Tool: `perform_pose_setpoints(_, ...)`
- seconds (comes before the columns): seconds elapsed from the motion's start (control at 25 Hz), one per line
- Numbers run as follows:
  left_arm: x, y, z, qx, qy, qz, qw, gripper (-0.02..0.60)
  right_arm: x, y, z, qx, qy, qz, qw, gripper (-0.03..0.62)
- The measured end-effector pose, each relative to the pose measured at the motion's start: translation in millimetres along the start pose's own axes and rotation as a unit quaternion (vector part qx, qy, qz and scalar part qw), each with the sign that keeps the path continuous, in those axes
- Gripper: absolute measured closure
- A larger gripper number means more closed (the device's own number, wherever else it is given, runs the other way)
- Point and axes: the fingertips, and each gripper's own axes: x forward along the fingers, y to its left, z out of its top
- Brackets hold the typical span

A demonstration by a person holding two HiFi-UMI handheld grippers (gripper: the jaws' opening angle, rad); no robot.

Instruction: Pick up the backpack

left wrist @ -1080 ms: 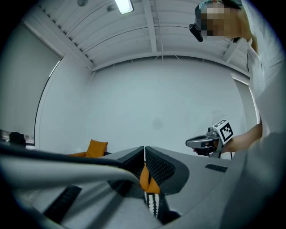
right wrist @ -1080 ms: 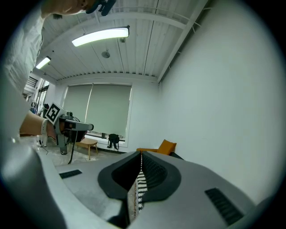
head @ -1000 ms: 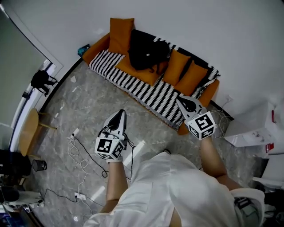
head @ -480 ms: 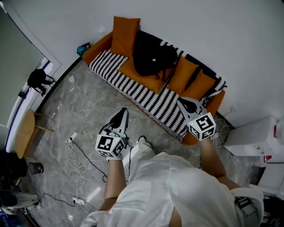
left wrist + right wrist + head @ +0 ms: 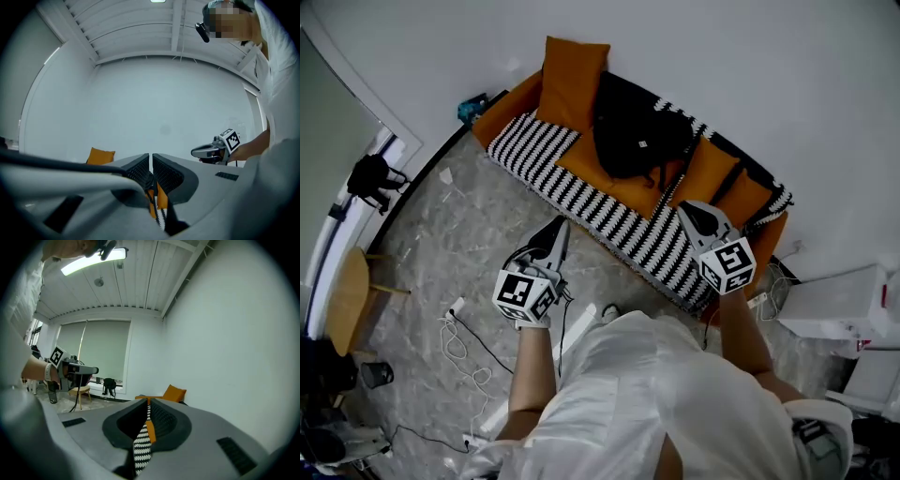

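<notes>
Backpack (image 5: 636, 141) sits on the far sofa (image 5: 508, 101).
Left claw (image 5: 559, 225) and right claw (image 5: 687, 210) are clenched, empty; open them before grabbing.

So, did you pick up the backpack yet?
Nothing is done yet: the black backpack lies untouched on the orange sofa. In hand: the left gripper and right gripper, both shut and empty, point toward it. Left: reach it, grip it, lift.

Black backpack (image 5: 637, 141), orange sofa (image 5: 508, 101), black-and-white throw (image 5: 572, 187), apparently zigzag-striped.
</notes>
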Motion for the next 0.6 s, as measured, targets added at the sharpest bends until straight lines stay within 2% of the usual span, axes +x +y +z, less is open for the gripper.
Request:
perform_pose_setpoints(0.28, 28, 30, -15, -0.013, 0.013, -0.024, 0.9995, 0.555, 41, 4, -13, -0.015, 0.034, 0.004, 0.999, 0.572)
perform_pose_setpoints(0.6, 82, 60, -26, -0.022, 0.026, -0.038, 0.9987, 0.555, 93, -33, -30, -0.003, 0.049, -0.002, 0.999, 0.572)
